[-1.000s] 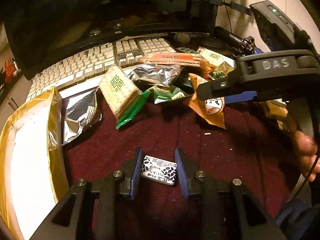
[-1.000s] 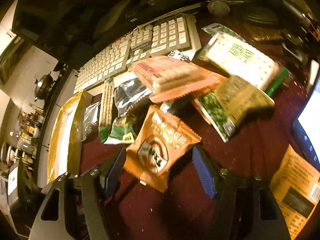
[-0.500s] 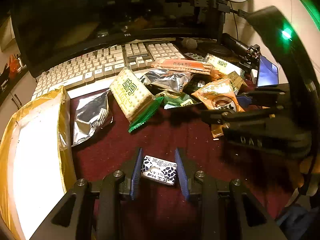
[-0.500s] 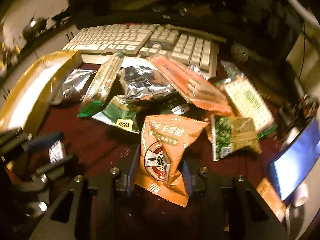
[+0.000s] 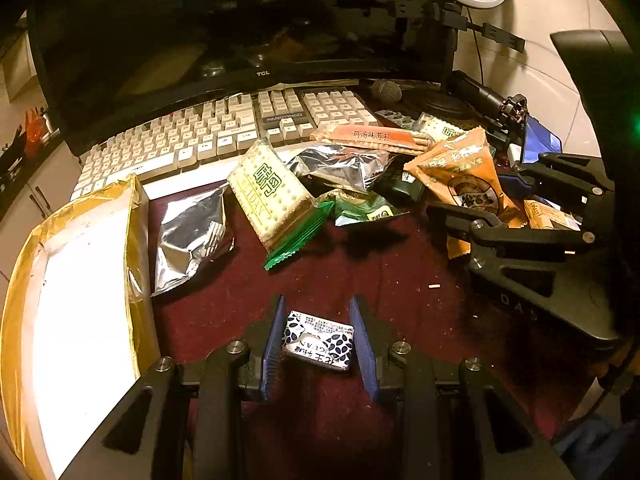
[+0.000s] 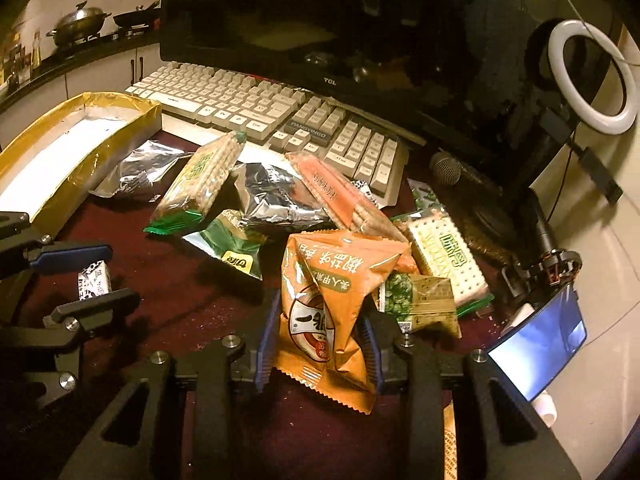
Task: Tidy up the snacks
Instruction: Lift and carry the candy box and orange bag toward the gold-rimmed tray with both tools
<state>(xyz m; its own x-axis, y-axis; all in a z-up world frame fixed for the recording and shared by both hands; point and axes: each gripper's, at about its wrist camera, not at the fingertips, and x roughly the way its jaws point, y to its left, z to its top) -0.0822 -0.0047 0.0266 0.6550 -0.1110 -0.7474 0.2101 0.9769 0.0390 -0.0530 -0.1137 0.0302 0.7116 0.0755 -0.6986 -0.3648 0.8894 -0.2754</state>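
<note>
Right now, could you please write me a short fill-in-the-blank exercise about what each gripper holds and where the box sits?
1. The right gripper is shut on the ____ packet.
2. The left gripper holds a small ____-and-white candy.
3. The gold box lies left of the ____.

Missing words: orange; blue; keyboard

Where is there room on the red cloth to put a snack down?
Bare dark red cloth lies in front of the green-ended cracker pack, between the crinkled silver foil bag and the right tool. The open gold box is empty. Near the white keyboard packets pile up.
</note>
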